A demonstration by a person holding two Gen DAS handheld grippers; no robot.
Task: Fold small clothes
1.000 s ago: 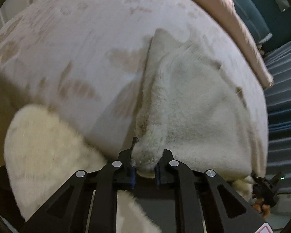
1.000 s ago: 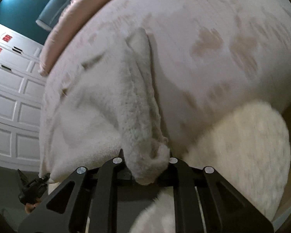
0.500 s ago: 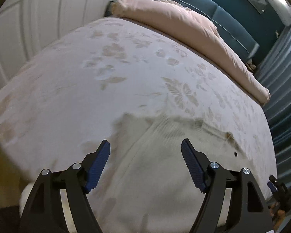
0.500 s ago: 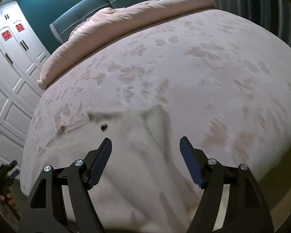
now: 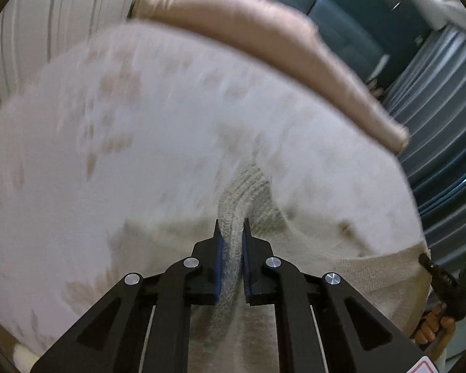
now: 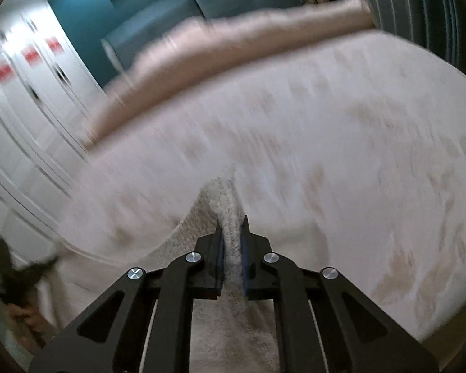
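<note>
On the bed (image 5: 177, 130), a cream knit garment (image 5: 372, 273) lies near the front edge. Left hand-held gripper (image 5: 231, 242) is closed on a ribbed fold of it, and right hand-held gripper (image 6: 231, 233) is closed on another fold. Both pinched parts are raised from the bed. I think the folding is only partly done: the held edge is not yet laid over, and smoothing is left.

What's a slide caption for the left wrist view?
Left gripper shut on a fold of the cream knit garment, lifting it off the patterned bedspread.
</note>
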